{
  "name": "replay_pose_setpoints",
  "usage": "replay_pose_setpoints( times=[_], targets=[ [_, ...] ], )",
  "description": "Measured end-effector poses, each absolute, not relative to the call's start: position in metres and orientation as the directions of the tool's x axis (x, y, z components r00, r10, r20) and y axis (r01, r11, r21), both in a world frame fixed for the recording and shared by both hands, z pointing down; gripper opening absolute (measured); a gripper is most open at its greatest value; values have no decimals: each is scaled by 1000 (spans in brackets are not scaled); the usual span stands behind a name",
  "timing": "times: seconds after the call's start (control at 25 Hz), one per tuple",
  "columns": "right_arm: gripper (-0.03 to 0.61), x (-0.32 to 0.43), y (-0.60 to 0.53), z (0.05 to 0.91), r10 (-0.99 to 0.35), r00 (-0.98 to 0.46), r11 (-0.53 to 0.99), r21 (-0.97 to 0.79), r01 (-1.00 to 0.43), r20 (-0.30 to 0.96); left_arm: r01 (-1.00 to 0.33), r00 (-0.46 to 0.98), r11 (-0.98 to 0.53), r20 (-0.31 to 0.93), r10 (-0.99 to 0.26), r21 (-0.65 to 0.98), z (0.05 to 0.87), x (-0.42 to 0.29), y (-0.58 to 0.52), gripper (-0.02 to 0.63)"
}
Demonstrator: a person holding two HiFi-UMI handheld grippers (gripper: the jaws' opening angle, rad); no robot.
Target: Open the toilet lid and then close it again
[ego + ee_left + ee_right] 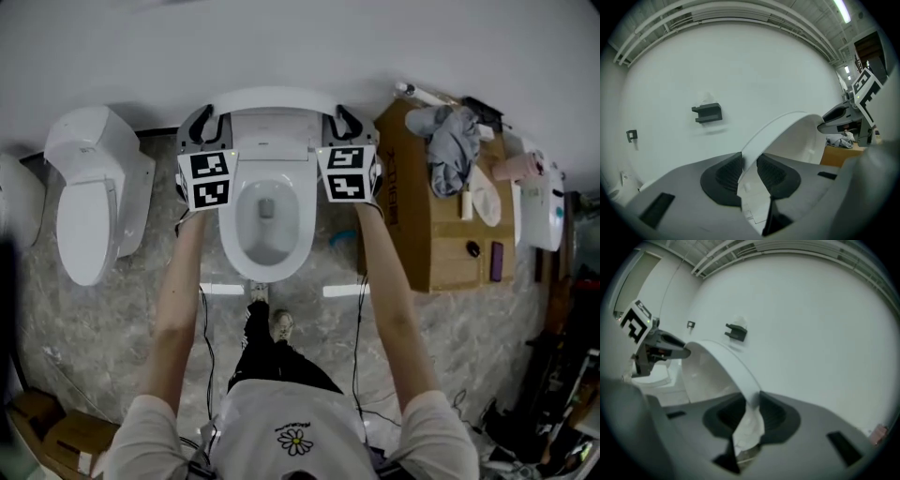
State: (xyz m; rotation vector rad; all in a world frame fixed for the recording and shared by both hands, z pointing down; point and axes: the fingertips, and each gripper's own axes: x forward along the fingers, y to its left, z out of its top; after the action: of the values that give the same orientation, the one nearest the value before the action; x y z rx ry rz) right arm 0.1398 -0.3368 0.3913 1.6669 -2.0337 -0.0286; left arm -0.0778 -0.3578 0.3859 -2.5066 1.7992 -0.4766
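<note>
The white toilet (267, 220) stands straight ahead with its bowl uncovered. Its lid (272, 97) is raised close to upright near the back wall. My left gripper (203, 127) grips the lid's left edge, and my right gripper (344, 124) grips its right edge. In the left gripper view the thin lid rim (787, 136) runs between the ribbed pads of the left gripper (749, 171), which press on it. In the right gripper view the lid rim (722, 362) sits likewise between the pads of the right gripper (751, 413). Each gripper view shows the other gripper across the lid.
A second white toilet (89, 202) stands to the left. On the right is a cardboard box (441, 244) with a grey cloth (450, 136) and small items on top. A black bracket (708, 113) hangs on the white wall. The person's feet (272, 319) are just before the bowl.
</note>
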Motion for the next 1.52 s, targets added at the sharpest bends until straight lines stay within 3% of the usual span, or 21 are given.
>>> replay_pose_setpoints(
  times=[0.28,0.92,1.52],
  targets=[
    [115,134,-279,408,-926,-148,267,328,-906,346,-895,285,-357,274,-919,-267,407,-82,-302,118],
    [163,123,-170,477,-855,-200,369,292,-882,478,-789,286,-461,422,-860,-407,473,-90,-196,140],
    [196,114,-87,559,-695,-222,496,232,-836,684,-652,375,-677,632,-679,-341,554,-94,-112,196]
  ],
)
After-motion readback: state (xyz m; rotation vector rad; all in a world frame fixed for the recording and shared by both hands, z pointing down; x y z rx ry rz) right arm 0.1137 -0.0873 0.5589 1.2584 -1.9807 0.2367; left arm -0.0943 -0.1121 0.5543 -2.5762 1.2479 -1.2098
